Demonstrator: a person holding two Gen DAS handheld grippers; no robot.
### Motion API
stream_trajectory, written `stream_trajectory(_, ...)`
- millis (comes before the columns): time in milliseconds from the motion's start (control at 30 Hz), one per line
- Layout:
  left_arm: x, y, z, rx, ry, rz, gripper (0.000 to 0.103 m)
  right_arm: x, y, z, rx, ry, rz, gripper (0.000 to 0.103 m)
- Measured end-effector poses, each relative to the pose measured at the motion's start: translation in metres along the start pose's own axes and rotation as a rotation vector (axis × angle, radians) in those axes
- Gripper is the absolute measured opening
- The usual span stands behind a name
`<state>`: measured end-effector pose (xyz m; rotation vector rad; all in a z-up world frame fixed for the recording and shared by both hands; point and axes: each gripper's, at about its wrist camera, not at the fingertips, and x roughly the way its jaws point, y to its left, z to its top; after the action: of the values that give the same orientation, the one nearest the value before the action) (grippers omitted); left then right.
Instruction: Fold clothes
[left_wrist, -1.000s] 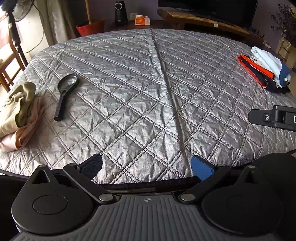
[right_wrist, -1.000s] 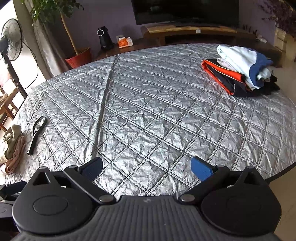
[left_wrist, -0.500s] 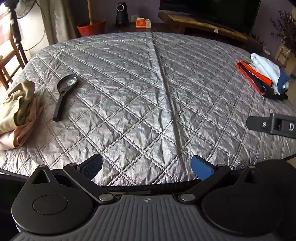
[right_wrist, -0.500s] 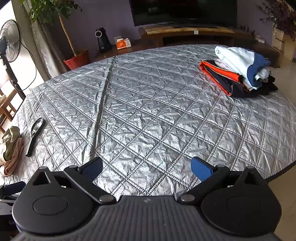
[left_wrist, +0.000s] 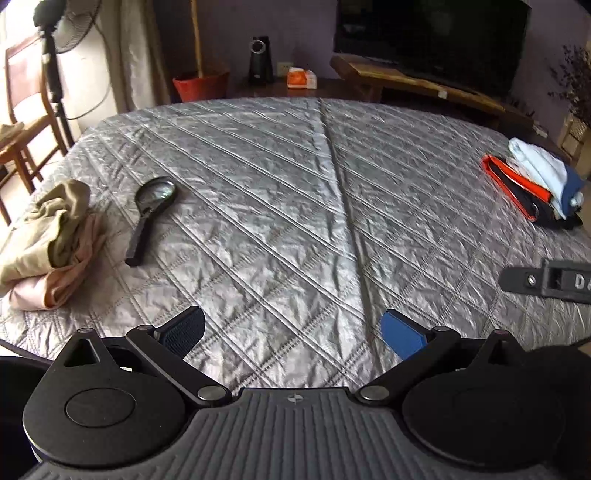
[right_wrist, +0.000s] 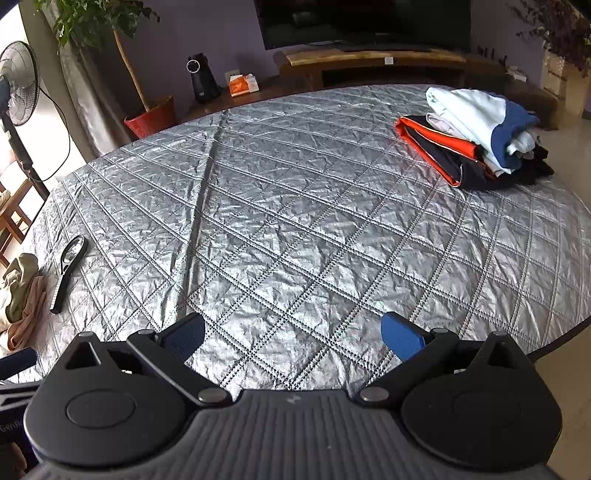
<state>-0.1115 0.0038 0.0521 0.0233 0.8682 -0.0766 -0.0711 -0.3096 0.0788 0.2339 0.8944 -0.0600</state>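
Note:
A crumpled olive and pink heap of clothes (left_wrist: 48, 243) lies at the table's left edge, seen small as the same heap (right_wrist: 20, 295) in the right wrist view. A stack of clothes (right_wrist: 476, 136) in white, blue, orange and black sits at the far right, also in the left wrist view (left_wrist: 535, 186). My left gripper (left_wrist: 293, 332) hovers open over the near edge of the silver quilted table cover (left_wrist: 295, 206), holding nothing. My right gripper (right_wrist: 293, 334) is open and empty too, above the cover (right_wrist: 314, 221). Part of the right gripper's body (left_wrist: 550, 280) shows at the left view's right side.
A black magnifying glass (left_wrist: 147, 218) lies on the cover beside the crumpled heap. Behind the table stand a red plant pot (right_wrist: 151, 118), a fan (right_wrist: 16, 88), a wooden TV bench (right_wrist: 369, 62) and a wooden chair (left_wrist: 26, 122). The table's rounded edge drops off at right (right_wrist: 554, 343).
Both grippers have tilted upward and moved forward a little over the table, so more of the room behind shows. Both stay open; the clothes have not moved.

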Motion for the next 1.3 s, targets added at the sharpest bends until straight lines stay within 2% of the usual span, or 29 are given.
stream_trajectory(100,0.004,0.011,0.004,-0.051,0.014,0.03,0.103,0.0,-0.002,0.0,0.008,0.0,0.0,0.101)
stream_trajectory(200,0.009,0.023,0.007,-0.108,0.054,0.028,0.103,0.0,-0.003,0.0,0.014,0.0,0.0,0.101)
stream_trajectory(333,0.012,0.03,0.008,-0.126,0.082,0.023,0.103,0.001,-0.004,0.0,0.022,0.004,0.005,0.101)
stream_trajectory(667,0.009,0.025,0.009,-0.117,0.061,-0.011,0.103,0.001,-0.003,-0.001,0.017,0.001,0.001,0.101)
stream_trajectory(1033,0.009,0.018,0.007,-0.08,0.065,-0.002,0.103,0.002,-0.004,-0.001,0.015,0.009,0.008,0.101)
stream_trajectory(1300,0.008,0.014,0.007,-0.071,0.068,-0.038,0.103,-0.001,-0.004,0.0,0.009,-0.005,0.002,0.101)
